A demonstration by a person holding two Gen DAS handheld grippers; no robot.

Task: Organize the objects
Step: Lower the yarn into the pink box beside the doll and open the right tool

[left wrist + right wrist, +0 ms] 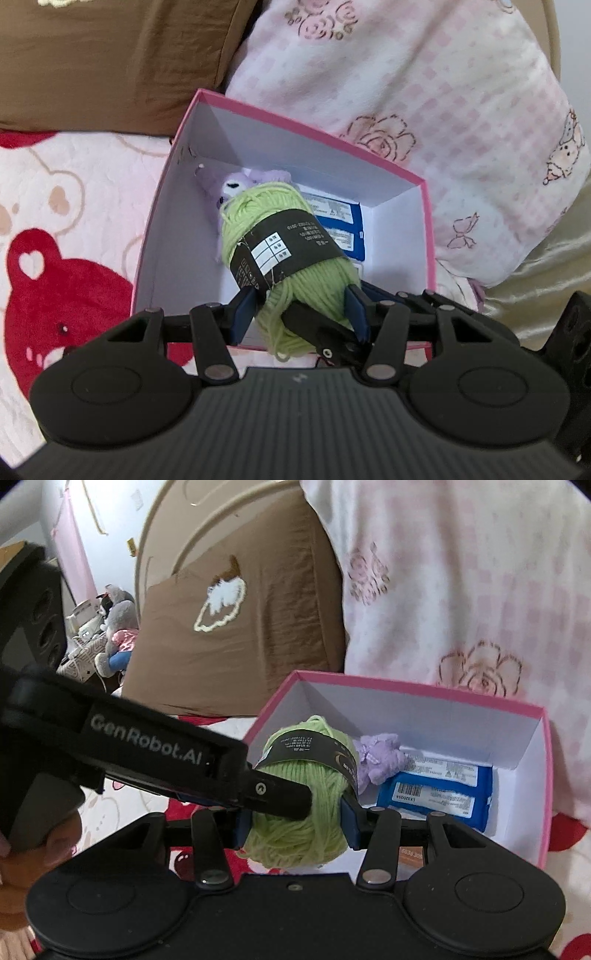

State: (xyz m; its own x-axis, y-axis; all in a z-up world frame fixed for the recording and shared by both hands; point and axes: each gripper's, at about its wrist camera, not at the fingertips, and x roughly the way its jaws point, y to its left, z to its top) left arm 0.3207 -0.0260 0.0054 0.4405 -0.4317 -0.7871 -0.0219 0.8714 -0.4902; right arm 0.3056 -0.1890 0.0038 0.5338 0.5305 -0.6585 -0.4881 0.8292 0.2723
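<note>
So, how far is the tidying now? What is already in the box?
Done: the purple plush toy and blue packets already lie in the pink box. In hand: the left gripper and right gripper both clamp the green yarn ball over the box. Left: lowering and releasing it inside.

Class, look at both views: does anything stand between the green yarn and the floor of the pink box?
Partly. A purple plush toy and blue packets already lie on the box floor below the yarn; the near-left floor looks bare.
</note>
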